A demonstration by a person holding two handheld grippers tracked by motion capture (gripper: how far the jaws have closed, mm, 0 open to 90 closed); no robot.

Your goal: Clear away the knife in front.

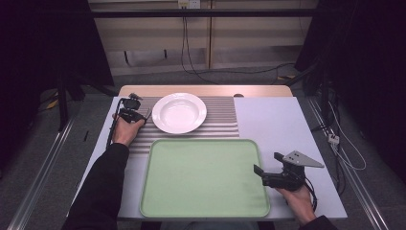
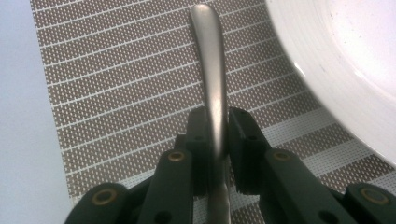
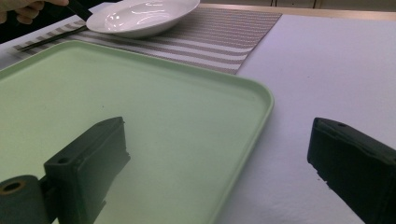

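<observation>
The left gripper (image 2: 218, 135) had clamped both jaws on the slim brushed-metal utensil handle (image 2: 211, 70), lying on the striped woven placemat (image 2: 116, 93) at the white ceramic plate's (image 1: 179, 112) 9 o'clock. Placing seemed nearly done; release remained. The right gripper (image 3: 219, 154) rested with jaws apart, at 3 o'clock of the pale green plastic tray (image 1: 206, 178).

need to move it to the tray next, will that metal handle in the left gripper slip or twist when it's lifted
Likely stiff: the metal handle looks solid. It may slip, since it is smooth and glossy and the left gripper pinches it on a narrow stretch. It could pivot between the fingers, as much of it sticks out beyond them.
</observation>
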